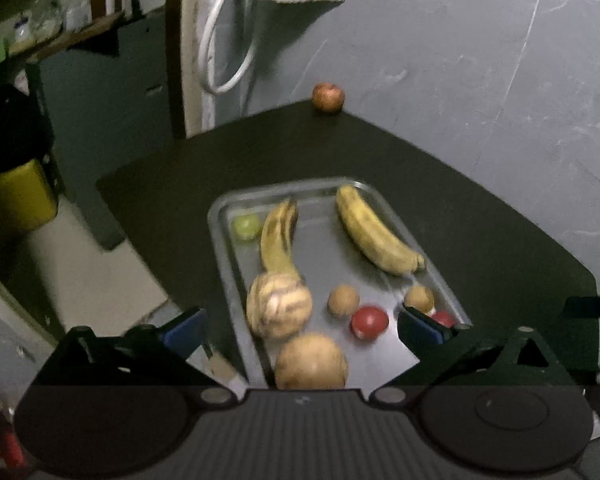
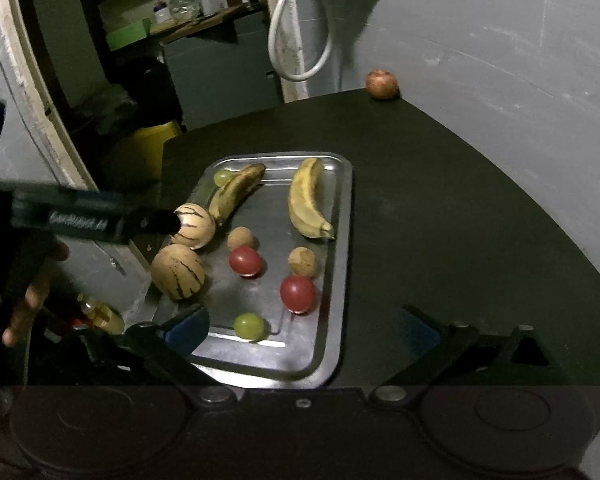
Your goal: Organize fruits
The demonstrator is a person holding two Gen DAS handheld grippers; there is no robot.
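Apple [image 2: 382, 84] sits alone at bench [image 2: 460, 208] 12 o'clock; both tools [image 1: 300, 326] [image 2: 304, 326] released, empty. Approach level, clamp gently across its widest part.

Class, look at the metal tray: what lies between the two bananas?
Nothing. In the right wrist view, only bare tray shows between the spotted banana and the yellow banana.
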